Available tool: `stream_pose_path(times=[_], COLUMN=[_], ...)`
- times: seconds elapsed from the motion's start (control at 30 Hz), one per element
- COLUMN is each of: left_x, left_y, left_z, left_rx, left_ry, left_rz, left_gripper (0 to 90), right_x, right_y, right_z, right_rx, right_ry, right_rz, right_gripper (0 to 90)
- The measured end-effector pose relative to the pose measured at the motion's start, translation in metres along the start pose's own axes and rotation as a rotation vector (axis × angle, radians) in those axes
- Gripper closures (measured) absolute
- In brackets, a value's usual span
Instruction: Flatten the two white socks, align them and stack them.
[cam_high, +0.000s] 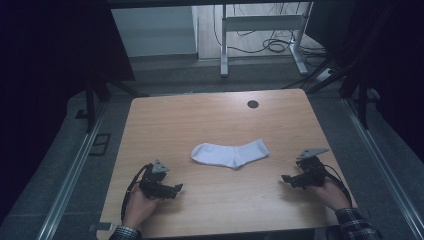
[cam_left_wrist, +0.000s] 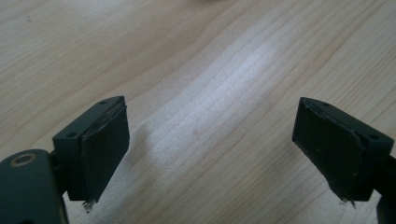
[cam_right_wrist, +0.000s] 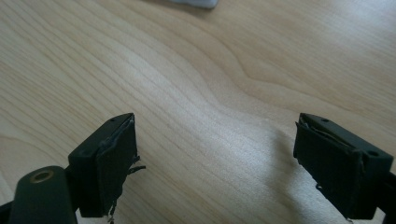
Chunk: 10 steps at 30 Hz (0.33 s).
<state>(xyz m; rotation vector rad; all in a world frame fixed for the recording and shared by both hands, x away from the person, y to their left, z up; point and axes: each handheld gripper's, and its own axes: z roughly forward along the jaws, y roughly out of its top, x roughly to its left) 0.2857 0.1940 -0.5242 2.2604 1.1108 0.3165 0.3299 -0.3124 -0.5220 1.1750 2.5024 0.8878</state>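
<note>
Both wide-open, empty grippers, left gripper (cam_high: 176, 188) and right gripper (cam_high: 285, 178), are flanking a limp white cotton sock (cam_high: 230, 153), likely best pinched at its cuff.

No lettering, label, brand, number or sign can be read anywhere in these pictures.
</note>
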Motion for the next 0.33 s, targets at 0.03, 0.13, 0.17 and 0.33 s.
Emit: stream_pose_path(times=[0.03, 0.13, 0.17, 0.33], left_x=[-0.0008, -0.0016, -0.0018, -0.0006], left_y=[0.0000, -0.0002, -0.0006, -0.0010], left_z=[0.0017, 0.0054, 0.0071, 0.0097], left_rx=[0.011, 0.037, 0.047, 0.057], left_ry=[0.006, 0.011, 0.012, 0.011], left_rz=[0.006, 0.016, 0.012, 0.004], left_gripper=[11.2, 11.2, 11.2, 10.8], right_x=[0.0005, 0.0026, 0.0034, 0.0056], right_y=[-0.0003, -0.0012, -0.0012, -0.0019], right_z=[0.0015, 0.0058, 0.0064, 0.0089], right_rx=[0.006, 0.026, 0.030, 0.041], right_ry=[0.000, -0.002, -0.007, -0.010], right_rz=[-0.006, -0.018, -0.030, -0.045], right_gripper=[13.6, 11.3, 10.7, 3.2])
